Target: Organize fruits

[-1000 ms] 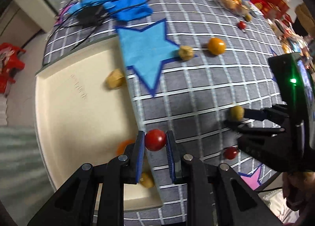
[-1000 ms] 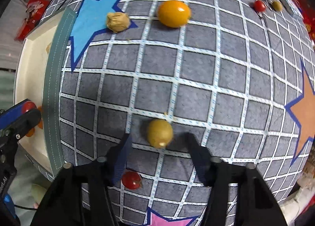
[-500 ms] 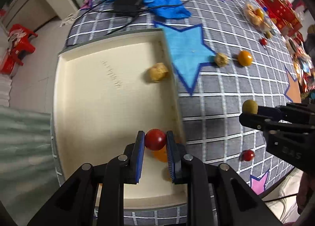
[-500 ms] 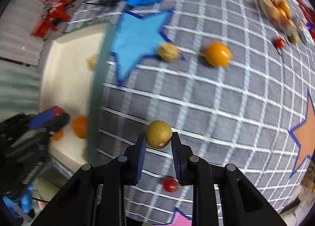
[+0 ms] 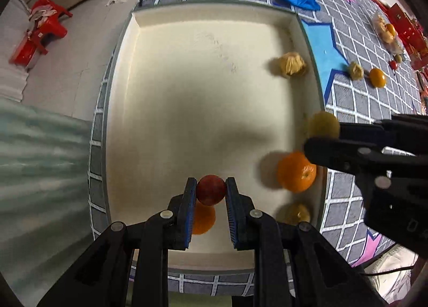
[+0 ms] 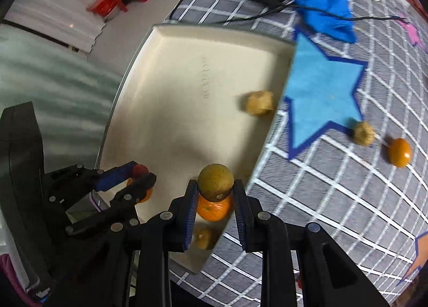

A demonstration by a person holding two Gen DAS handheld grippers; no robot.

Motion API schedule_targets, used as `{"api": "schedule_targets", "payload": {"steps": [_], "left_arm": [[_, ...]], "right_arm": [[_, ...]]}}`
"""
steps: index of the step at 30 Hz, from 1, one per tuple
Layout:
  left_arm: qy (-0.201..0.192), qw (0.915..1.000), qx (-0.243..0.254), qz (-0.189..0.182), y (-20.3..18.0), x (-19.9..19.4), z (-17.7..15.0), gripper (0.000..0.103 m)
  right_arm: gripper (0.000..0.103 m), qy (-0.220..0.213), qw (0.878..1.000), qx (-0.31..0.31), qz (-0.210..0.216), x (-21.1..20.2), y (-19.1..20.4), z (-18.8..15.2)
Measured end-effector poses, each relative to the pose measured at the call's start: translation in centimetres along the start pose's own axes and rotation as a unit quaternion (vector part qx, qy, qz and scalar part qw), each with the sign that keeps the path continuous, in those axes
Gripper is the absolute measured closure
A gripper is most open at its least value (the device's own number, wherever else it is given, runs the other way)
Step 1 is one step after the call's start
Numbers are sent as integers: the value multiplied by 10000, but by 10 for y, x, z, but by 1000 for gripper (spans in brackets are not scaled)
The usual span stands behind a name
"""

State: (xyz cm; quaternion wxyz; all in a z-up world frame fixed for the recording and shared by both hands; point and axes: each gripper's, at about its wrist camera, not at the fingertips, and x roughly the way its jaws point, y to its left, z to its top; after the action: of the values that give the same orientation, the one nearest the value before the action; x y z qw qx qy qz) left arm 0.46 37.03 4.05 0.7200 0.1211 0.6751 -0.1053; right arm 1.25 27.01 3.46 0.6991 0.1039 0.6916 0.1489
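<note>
You have a red cherry tomato [image 5: 211,190] and a round olive-brown fruit [image 6: 215,181] held above the cream tray [image 5: 171,23]. In the tray lie two oranges [image 5: 296,172], a husked fruit [image 5: 290,63] and another by the near wall.

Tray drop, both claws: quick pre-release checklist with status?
1. Left claw clamped on red fruit: ok.
2. Right claw clamped on brown-green fruit: ok.
3. Left claw over the tray floor: ok.
4. Clear landing spot under left claw: not ok, a small orange fruit lies directly below.
5. Clear spot under right claw: not ok, the big orange sits right beneath, near the tray wall.
6. Height of either fruit above the tray: cannot tell.
</note>
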Motion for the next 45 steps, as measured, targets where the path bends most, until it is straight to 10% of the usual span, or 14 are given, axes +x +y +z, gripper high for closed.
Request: {"api": "schedule_targets", "payload": {"steps": [2, 5, 6, 13, 28, 45], "left_arm": [[67, 10000, 52, 22, -1, 1, -2, 53], [-133, 9999, 70, 76, -6, -3, -6, 23], [-138, 9998, 136, 90, -9, -3, -7, 23], [-24, 9977, 625, 276, -40, 8, -14, 23], [-179, 9825, 1835, 272, -152, 5, 12, 23], [-92, 9701, 2397, 356, -153, -5, 0, 23]], "right_arm": [[75, 116, 9999, 53, 100, 6, -3, 2], [7, -124, 9996, 188, -189, -2, -12, 3], [3, -287, 9991, 242, -199, -10, -17, 2], [1, -446, 9914, 927, -812, -49, -88, -35], [1, 908, 9323, 3021, -1772, -3, -229, -267], [0, 458, 9346, 3219, -1445, -24, -224, -298]]}}
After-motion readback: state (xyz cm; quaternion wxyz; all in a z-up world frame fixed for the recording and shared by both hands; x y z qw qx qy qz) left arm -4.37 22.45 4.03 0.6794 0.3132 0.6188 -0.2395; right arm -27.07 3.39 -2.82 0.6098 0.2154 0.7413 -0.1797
